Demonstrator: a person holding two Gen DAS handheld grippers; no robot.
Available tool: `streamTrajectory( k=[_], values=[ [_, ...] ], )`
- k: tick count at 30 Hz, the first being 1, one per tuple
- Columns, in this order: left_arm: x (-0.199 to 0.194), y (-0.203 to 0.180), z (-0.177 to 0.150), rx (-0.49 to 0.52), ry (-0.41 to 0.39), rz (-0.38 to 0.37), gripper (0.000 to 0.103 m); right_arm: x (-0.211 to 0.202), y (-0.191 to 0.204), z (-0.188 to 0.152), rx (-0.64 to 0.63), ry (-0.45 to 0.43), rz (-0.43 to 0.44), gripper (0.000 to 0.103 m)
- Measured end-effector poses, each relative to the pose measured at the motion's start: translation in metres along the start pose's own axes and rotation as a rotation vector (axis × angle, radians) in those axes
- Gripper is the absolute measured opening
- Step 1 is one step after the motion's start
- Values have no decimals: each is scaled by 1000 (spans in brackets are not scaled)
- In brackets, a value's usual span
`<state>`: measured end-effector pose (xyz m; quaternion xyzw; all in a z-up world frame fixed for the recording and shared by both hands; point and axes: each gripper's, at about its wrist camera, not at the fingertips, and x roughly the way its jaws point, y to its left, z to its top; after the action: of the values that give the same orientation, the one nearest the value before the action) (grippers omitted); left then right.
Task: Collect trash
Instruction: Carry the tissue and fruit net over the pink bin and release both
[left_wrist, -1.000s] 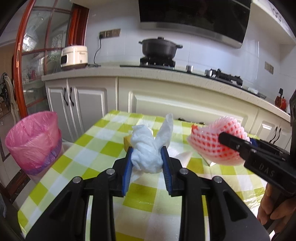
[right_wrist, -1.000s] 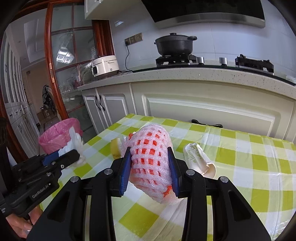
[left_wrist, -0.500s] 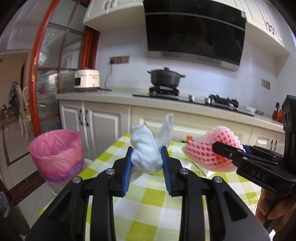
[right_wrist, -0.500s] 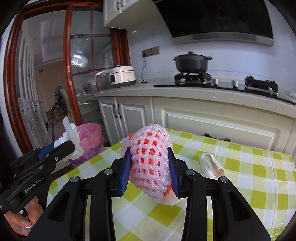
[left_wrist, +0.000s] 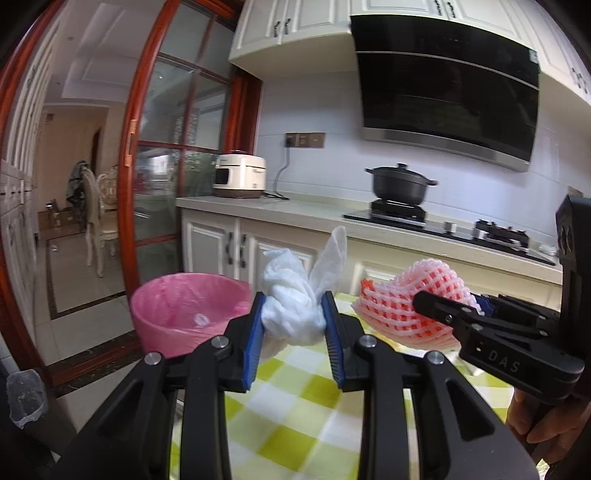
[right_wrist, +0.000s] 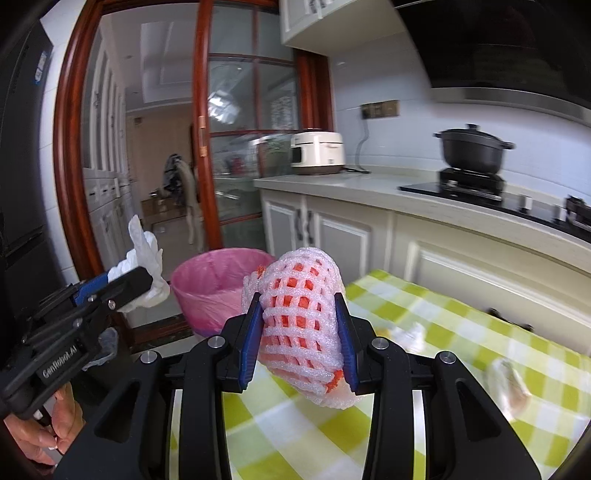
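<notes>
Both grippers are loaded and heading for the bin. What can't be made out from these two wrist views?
- Trash left on the table: right wrist view, two pale items smeared by motion blur; out of sight in the left wrist view.
- Contents of the pink-lined bin: a small pale scrap, too small to name; in the right wrist view the foam fruit net covers part of it.
- The white wad's material: tissue or plastic, unclear.

white cabinets (left_wrist: 236, 251), red-framed glass door (left_wrist: 173, 166)
</notes>
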<state>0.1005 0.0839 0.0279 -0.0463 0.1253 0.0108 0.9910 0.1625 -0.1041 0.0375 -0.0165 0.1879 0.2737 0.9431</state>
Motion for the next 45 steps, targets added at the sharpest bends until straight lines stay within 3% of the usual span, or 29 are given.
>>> streamTrajectory(
  k=[11,22,31,38,42,45],
  values=[
    [42,73,21,-36,3,145,30,93,33,38,-33,19,138,37],
    [142,161,35,-125,97,197,30,213,56,69,-45,107,228,37],
    [206,205,32,-134,106,253,33,294,62,65,-19,175,255,37],
    [237,215,16,-132,148,258,36,318,52,54,26,207,259,40],
    [243,219,11,-139,148,277,58,320,47,55,55,197,264,50],
    [237,219,11,-145,146,287,60,314,45,58,58,185,264,52]
  ],
)
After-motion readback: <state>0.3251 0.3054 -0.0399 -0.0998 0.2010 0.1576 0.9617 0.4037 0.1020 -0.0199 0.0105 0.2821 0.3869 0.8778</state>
